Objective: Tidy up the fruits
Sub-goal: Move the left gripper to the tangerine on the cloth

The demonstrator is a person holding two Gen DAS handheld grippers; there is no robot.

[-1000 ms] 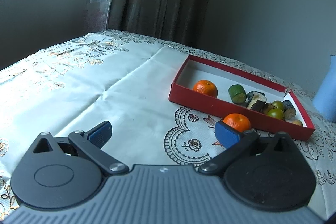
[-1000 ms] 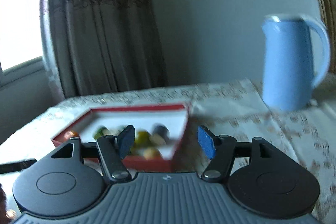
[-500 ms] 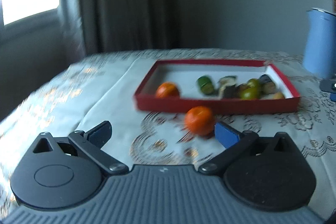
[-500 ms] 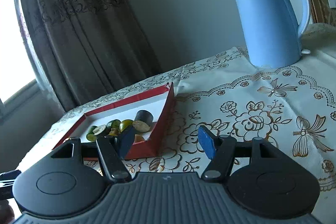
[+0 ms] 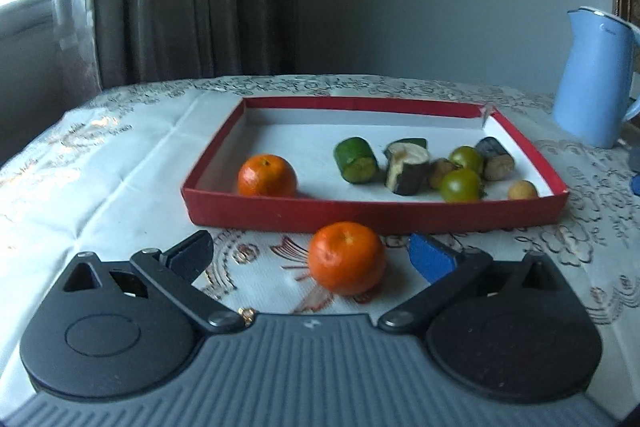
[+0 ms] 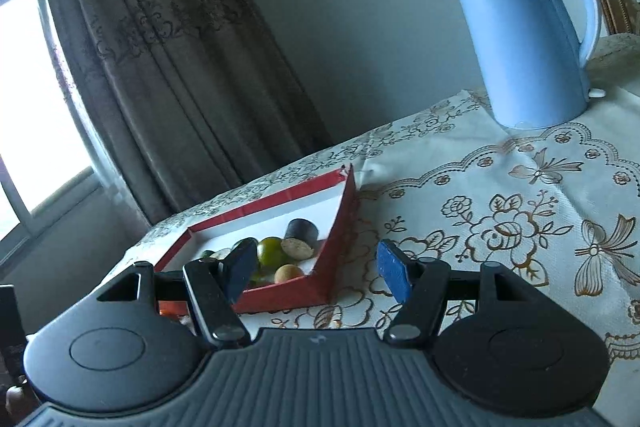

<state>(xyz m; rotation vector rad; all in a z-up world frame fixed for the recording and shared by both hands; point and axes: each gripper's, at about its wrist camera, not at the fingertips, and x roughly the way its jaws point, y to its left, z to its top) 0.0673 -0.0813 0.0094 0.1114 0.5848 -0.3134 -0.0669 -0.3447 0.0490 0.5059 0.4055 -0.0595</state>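
Two oranges show in the left wrist view: one orange on the cloth (image 5: 346, 258) lies on the tabletop (image 5: 132, 163) outside the red tray (image 5: 376, 217), just in front of its near wall, and one orange in the tray (image 5: 267, 175) sits at the near left corner inside. The loose orange is between the fingers of the left gripper (image 5: 310, 253), nearer to the blue pad at 3 o'clock than to the dark pad at 9 o'clock; the fingers are wide apart and touch nothing. Inside the tray, at 3 o'clock from its orange, lie a green cucumber piece (image 5: 356, 159), a dark eggplant piece (image 5: 408, 169), two green tomatoes (image 5: 461, 185) and a small yellow fruit (image 5: 522, 190). A blue kettle (image 5: 592, 77) stands on the cloth at 2 o'clock from the tray. In the right wrist view the right gripper (image 6: 318, 269) has its fingers apart with nothing between them, and the near right corner of the tray lies just beyond them
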